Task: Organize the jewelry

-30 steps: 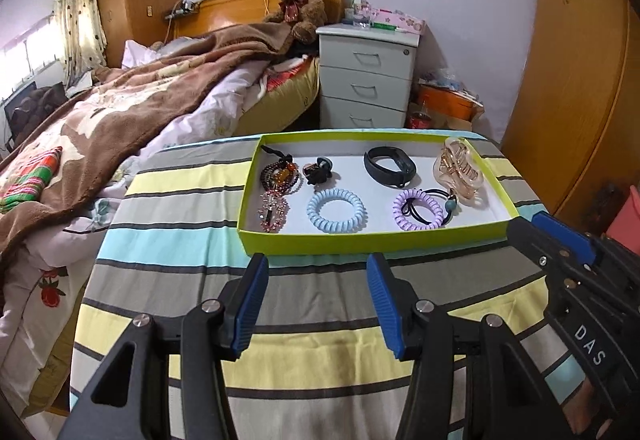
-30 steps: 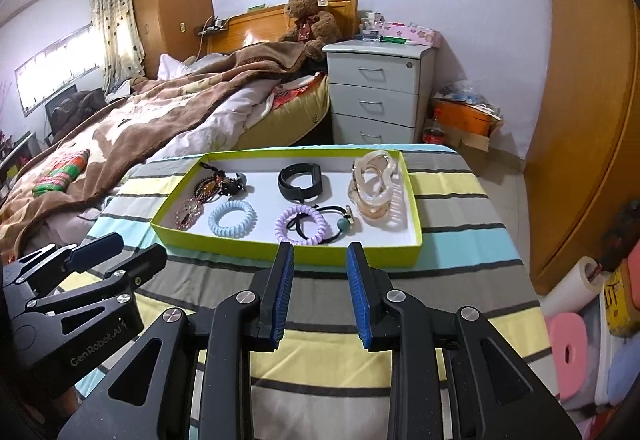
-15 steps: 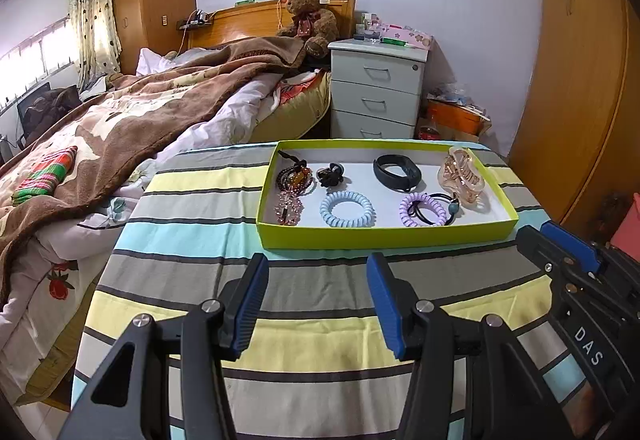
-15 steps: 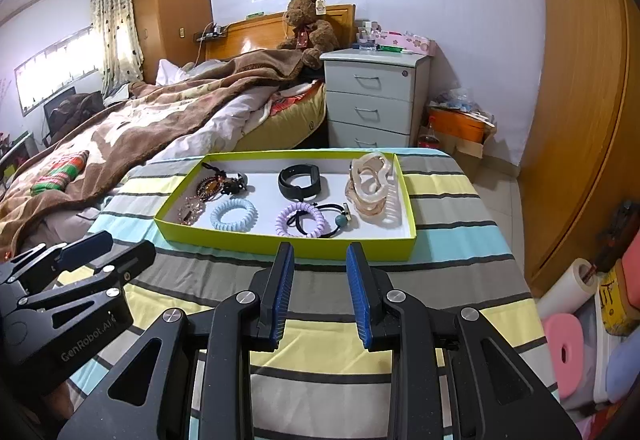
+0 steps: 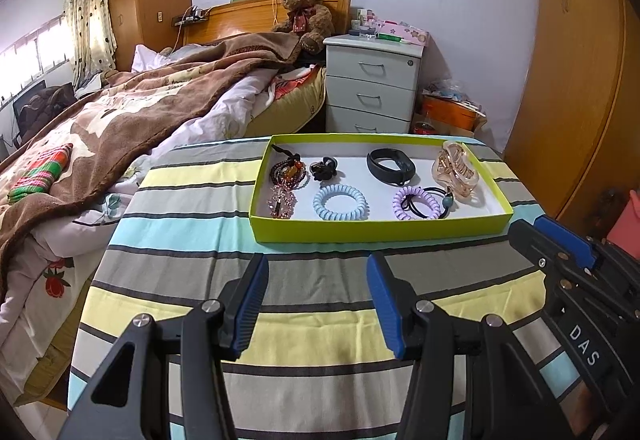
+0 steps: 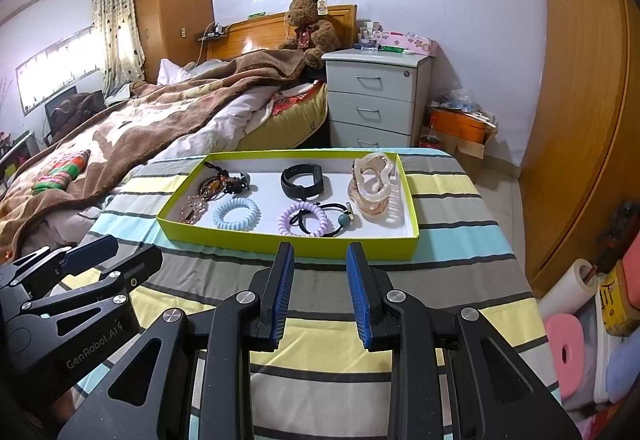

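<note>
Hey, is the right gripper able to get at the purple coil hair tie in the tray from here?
Probably yes: the right gripper is open, the purple coil hair tie lies uncovered beyond the tray wall.

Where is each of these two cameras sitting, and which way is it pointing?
Left wrist view: rides the left gripper, looking along its open jaws across the striped table to the green tray; the right gripper shows at the right edge.
Right wrist view: rides the right gripper, facing the same tray; the left gripper shows at the left edge.
Shared: tray, bed, teddy bear.
</note>
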`<state>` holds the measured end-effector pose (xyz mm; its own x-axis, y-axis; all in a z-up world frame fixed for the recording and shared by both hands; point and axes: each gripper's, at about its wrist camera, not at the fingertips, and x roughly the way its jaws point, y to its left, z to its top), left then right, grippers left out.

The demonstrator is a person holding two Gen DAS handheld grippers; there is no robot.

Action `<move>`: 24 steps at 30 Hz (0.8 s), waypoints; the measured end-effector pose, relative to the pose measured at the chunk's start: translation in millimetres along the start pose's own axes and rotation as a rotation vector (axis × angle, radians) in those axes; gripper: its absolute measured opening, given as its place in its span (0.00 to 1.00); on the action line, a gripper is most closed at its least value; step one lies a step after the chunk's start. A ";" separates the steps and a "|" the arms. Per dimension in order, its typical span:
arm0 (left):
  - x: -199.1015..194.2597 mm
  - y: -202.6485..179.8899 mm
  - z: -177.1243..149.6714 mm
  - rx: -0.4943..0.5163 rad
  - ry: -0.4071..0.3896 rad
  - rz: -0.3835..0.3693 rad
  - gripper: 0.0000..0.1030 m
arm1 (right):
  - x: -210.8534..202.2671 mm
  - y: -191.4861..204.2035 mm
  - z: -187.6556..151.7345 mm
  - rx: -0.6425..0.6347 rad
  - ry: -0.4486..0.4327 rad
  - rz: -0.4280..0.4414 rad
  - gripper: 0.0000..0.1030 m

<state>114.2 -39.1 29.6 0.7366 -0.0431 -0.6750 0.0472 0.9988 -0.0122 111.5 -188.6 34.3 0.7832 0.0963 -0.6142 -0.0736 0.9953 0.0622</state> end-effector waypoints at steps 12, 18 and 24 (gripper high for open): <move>-2.3 3.5 -0.4 -0.014 0.003 0.000 0.52 | -0.7 0.5 -0.4 0.000 -0.001 0.001 0.27; -2.5 5.0 -0.5 -0.016 0.007 0.000 0.52 | -0.8 0.5 -0.5 0.000 -0.001 0.001 0.27; -3.2 5.3 -0.6 -0.012 0.008 -0.003 0.52 | -0.7 0.4 -0.4 0.000 -0.001 0.000 0.27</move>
<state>111.7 -33.7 31.3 0.7313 -0.0455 -0.6805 0.0407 0.9989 -0.0231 110.6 -188.3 34.5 0.7837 0.0966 -0.6135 -0.0738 0.9953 0.0625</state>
